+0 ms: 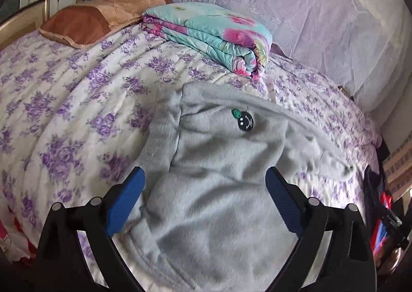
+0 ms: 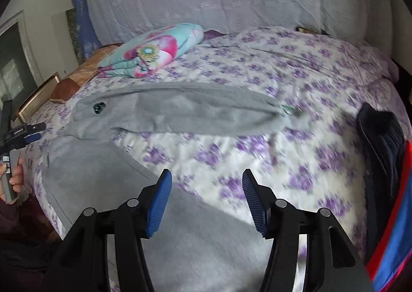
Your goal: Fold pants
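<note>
- Grey pants lie spread on the bed with its purple-flowered cover, one leg stretched across the far side, the other running toward the near edge.
- Left gripper hangs over the waist end, jaws wide, nothing between them.
- Right gripper sits above the near leg, jaws apart, holding nothing.
- Fabric looks like soft fleece: light, floppy, no stiffness, will sag and bunch when lifted, and the fuzzy nap should not slip.
- Best holds, I'd judge: waistband near the smiley badge and the far cuff, pinching both layers.
- Cuff end is motion-blurred, so its exact edge is probably hard to place.
- Folded quilt sits well clear.
</note>
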The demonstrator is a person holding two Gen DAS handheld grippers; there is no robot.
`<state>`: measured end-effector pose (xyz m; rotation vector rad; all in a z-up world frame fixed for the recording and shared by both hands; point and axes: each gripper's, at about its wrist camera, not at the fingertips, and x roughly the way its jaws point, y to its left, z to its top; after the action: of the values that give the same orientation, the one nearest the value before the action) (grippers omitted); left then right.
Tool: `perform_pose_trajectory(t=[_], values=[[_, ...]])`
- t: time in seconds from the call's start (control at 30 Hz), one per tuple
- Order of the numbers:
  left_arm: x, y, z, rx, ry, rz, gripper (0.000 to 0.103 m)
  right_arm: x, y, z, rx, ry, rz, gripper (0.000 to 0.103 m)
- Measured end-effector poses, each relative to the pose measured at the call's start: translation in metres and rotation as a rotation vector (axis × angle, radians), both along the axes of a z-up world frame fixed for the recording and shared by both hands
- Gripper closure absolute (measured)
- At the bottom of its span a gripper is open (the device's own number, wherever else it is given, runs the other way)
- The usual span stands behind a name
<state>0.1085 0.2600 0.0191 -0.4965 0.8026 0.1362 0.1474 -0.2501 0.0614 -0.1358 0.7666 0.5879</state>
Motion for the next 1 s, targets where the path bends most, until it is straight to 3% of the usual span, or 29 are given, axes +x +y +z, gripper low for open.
perform_pose_trajectory(t=[0.07,0.2,0.33,0.47,0.53,0.57,0.6,0.63,0.67,0.77,1.0], values=[[0.030,0.016,-0.004,-0.081,0.035,0.031,0.011,0.027,0.058,0.009,-0.081,-0.023,0.130,0.043],[0.076,0.039,-0.023,-0.286,0.081,0.080,0.011,0.084,0.157,0.010,-0.197,-0.022,0.277,0.038],[0.105,0.056,-0.045,-0.409,0.143,0.151,0.011,0.137,0.229,-0.010,-0.340,-0.040,0.319,0.033],[0.118,0.076,-0.049,-0.448,0.151,0.230,0.011,0.172,0.268,-0.041,-0.453,-0.029,0.349,0.033],[0.126,0.084,-0.049,-0.456,0.156,0.247,0.011,0.183,0.279,-0.057,-0.502,-0.014,0.351,0.034],[0.129,0.086,-0.050,-0.466,0.161,0.250,0.011,0.185,0.282,-0.065,-0.523,0.005,0.359,0.042],[0.131,0.087,-0.052,-0.478,0.164,0.249,0.011,0.185,0.286,-0.071,-0.537,0.024,0.375,0.055],[0.133,0.087,-0.053,-0.481,0.169,0.244,0.010,0.183,0.288,-0.074,-0.545,0.041,0.393,0.083],[0.133,0.086,-0.054,-0.483,0.171,0.242,0.010,0.179,0.286,-0.075,-0.552,0.034,0.399,0.092],[0.131,0.084,-0.056,-0.496,0.170,0.238,0.010,0.158,0.277,-0.058,-0.523,-0.051,0.395,0.095],[0.094,0.064,-0.041,-0.560,0.116,0.153,0.010,0.074,0.205,0.008,-0.303,-0.191,0.396,0.096]])
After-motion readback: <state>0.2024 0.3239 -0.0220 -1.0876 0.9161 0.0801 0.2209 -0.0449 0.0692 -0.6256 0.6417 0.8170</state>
